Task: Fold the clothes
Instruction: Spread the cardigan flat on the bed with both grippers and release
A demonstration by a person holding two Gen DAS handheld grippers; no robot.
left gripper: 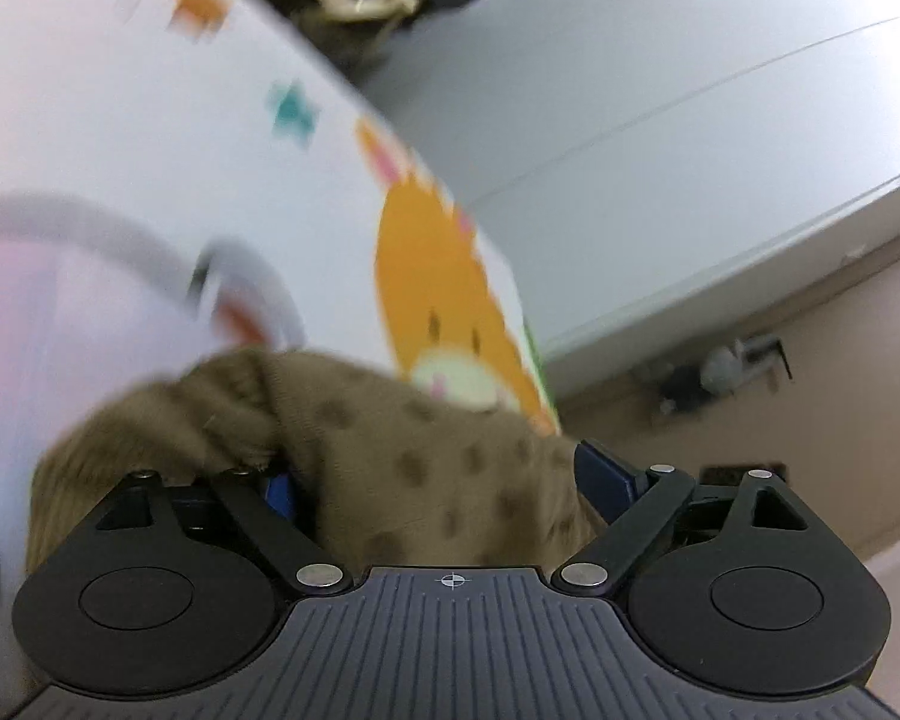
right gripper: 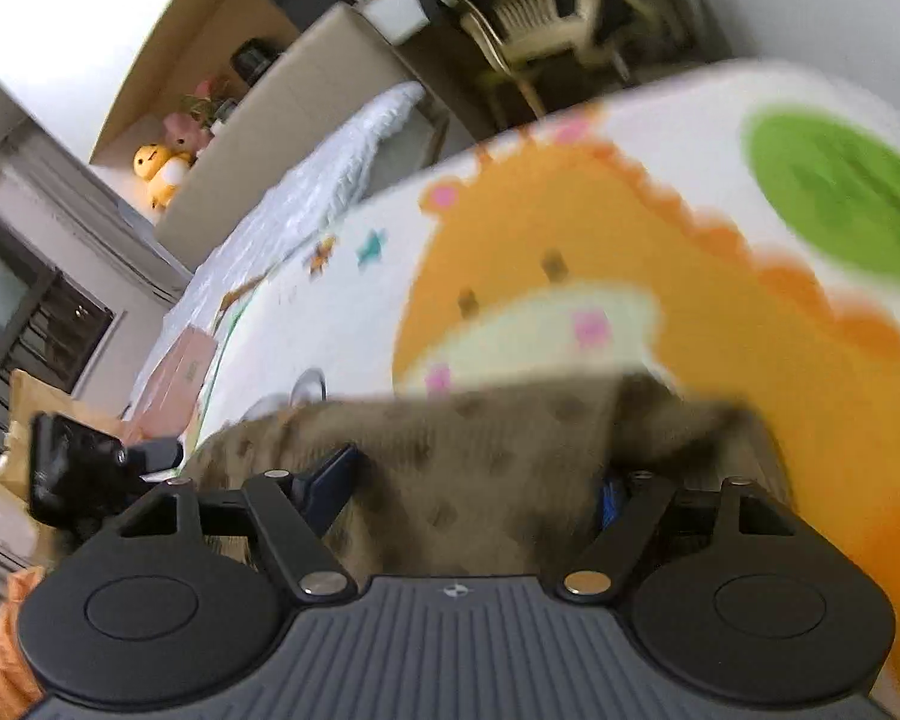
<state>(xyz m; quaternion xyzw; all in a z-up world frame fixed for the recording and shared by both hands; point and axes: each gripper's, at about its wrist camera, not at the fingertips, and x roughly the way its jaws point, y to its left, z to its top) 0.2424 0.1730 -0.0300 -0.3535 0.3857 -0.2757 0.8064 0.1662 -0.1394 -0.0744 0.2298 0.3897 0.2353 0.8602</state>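
Printed with an orange cartoon animal, the white play mat (right gripper: pixel 570 252) carries a brown dotted garment (left gripper: pixel 426 450), bunched right in front of both cameras. It drapes between the spread fingers of the left gripper (left gripper: pixel 450 474) and of the right gripper (right gripper: pixel 480 480); both stand wide, and no pad visibly presses the cloth, so it looks let go. Folding seems under way: cloth is doubled over, but edges stay rumpled and unsquared. Farther off are a pale wall (left gripper: pixel 720 60) and plush toys (right gripper: pixel 162 162).
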